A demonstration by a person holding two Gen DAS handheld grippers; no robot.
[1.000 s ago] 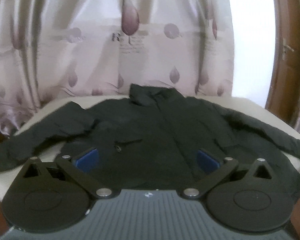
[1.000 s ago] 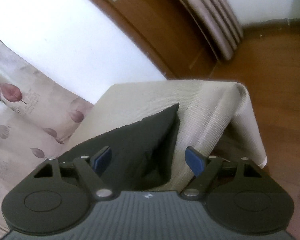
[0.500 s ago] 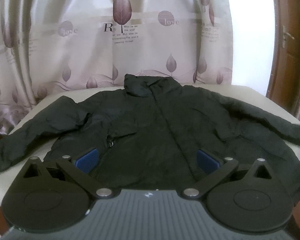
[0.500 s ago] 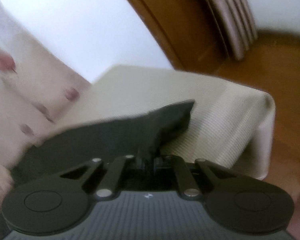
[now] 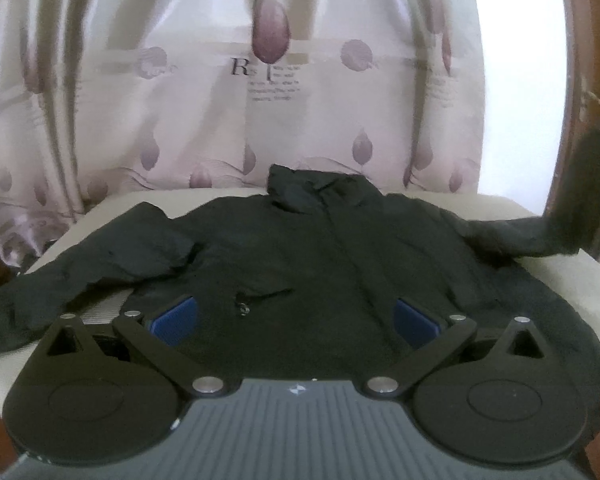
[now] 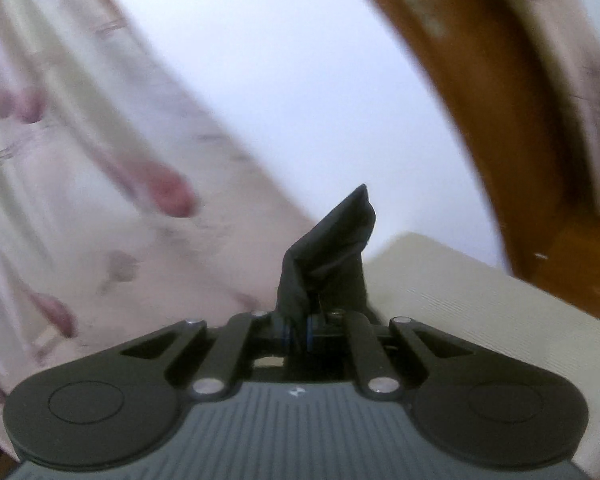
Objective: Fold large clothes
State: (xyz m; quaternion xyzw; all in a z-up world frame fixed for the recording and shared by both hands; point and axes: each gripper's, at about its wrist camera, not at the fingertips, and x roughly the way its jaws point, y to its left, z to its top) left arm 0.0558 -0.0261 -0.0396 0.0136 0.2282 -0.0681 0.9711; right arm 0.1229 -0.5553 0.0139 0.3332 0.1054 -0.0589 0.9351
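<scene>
Right fingers (image 6: 296, 330) clenched on jacket (image 5: 300, 264) sleeve cuff (image 6: 332, 256), lifted; left fingers (image 5: 174, 320) released above hem

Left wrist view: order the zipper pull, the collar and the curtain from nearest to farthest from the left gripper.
From the left gripper:
1. Zipper pull, on the jacket front, just between the open fingers.
2. Collar, at the jacket's far end.
3. Curtain, hanging behind the table.
</scene>
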